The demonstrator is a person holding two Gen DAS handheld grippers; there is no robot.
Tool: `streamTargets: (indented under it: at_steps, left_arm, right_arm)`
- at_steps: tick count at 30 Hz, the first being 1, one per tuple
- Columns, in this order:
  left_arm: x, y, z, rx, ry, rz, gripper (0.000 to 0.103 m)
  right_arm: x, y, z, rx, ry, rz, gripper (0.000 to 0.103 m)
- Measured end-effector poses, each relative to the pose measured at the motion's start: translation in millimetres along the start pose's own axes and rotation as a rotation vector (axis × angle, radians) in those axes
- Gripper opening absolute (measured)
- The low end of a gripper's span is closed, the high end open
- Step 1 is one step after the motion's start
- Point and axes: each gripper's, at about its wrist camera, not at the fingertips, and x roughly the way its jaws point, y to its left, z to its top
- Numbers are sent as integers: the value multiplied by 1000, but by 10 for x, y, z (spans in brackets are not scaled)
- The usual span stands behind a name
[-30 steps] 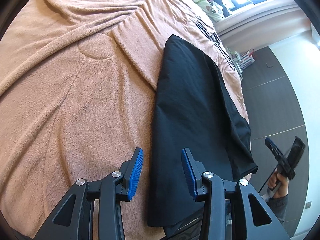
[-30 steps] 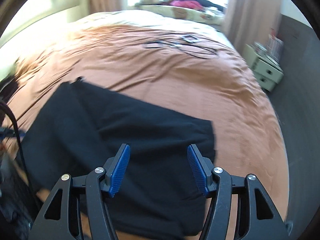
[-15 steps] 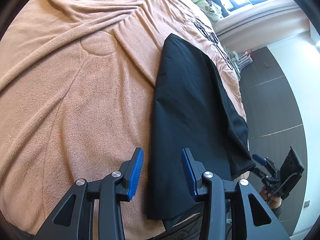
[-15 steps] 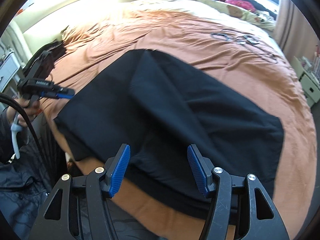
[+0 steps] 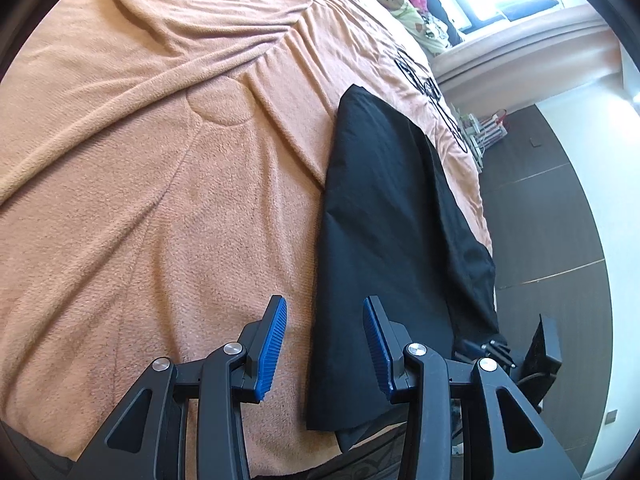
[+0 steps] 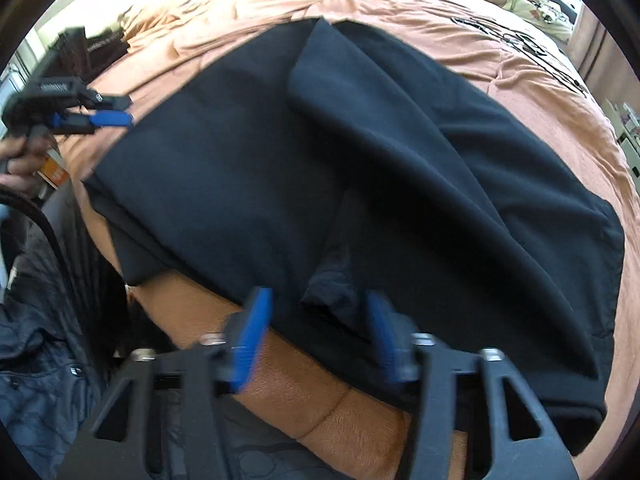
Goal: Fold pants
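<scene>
Pants (image 6: 320,184), black, lie flat along the near edge of the bed, on the tan blanket (image 5: 160,200), with 1 leg laid over the other lengthwise (so the 1st fold looks done, judging by the layered edges in the right wrist view). Part of the near edge hangs over the side of the mattress. What seems left is the crosswise fold, end to end, and perhaps 1 more after that.

Left gripper (image 5: 324,344) hovers above the blanket just beside 1 short end of the pants, its jaws spread partway with nothing between them. Right gripper (image 6: 316,340) is low over the overhanging near edge; its jaws have just been closing, and a small pucker of black cloth sits between them, but the pads do not yet press on it.
</scene>
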Motion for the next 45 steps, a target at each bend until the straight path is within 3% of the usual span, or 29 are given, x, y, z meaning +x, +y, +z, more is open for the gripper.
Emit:
streamTargets:
  at_steps: [2, 5, 11, 22, 32, 45]
  left_arm:
    - [-6, 5, 1, -1, -2, 1, 42]
    - [-3, 4, -3, -4, -6, 0, 42]
    - [6, -8, -4, -4, -12, -4, 42]
    - [55, -30, 47, -6, -13, -15, 42]
    - [136, -93, 96, 15, -1, 0, 42]
    - [235, -137, 139, 25, 11, 13, 42]
  right_arm:
    - [-71, -69, 73, 16, -22, 12, 10]
    - [-195, -161, 156, 30, -66, -14, 6]
    - [-464, -497, 242, 105, -144, -59, 5]
    - [-872, -1057, 427, 252, -234, -221, 5]
    - [-809, -1323, 599, 359, -240, -327, 5]
    - [-556, -1802, 824, 419, -194, -345, 4]
